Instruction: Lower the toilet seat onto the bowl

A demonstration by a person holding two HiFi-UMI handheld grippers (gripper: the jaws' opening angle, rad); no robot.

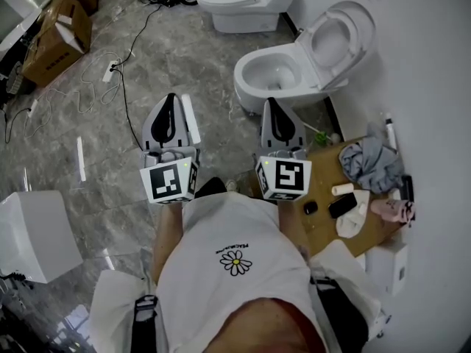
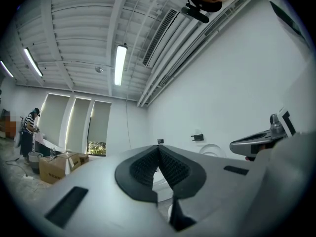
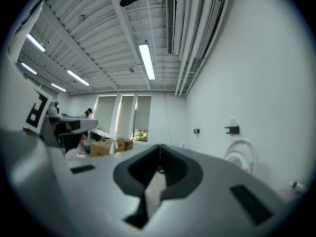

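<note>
The toilet bowl [image 1: 274,73] stands open against the right wall, its seat and lid [image 1: 340,41] tilted up behind it. Both grippers are held side by side above the floor, short of the bowl. My left gripper [image 1: 171,98] is shut and empty, to the left of the bowl. My right gripper [image 1: 271,104] is also shut and empty, its tips just in front of the bowl's near rim. In the left gripper view the shut jaws [image 2: 159,149] point toward the wall. The raised seat [image 3: 242,158] shows at the right in the right gripper view, beyond that gripper [image 3: 159,148].
A second toilet [image 1: 239,2] with its lid down stands farther back. Cardboard boxes [image 1: 59,31] and cables [image 1: 121,72] lie on the floor at the left. A wooden board [image 1: 327,226] with a grey cloth [image 1: 372,162] and small items lies at the right. A white box [image 1: 33,234] stands near left.
</note>
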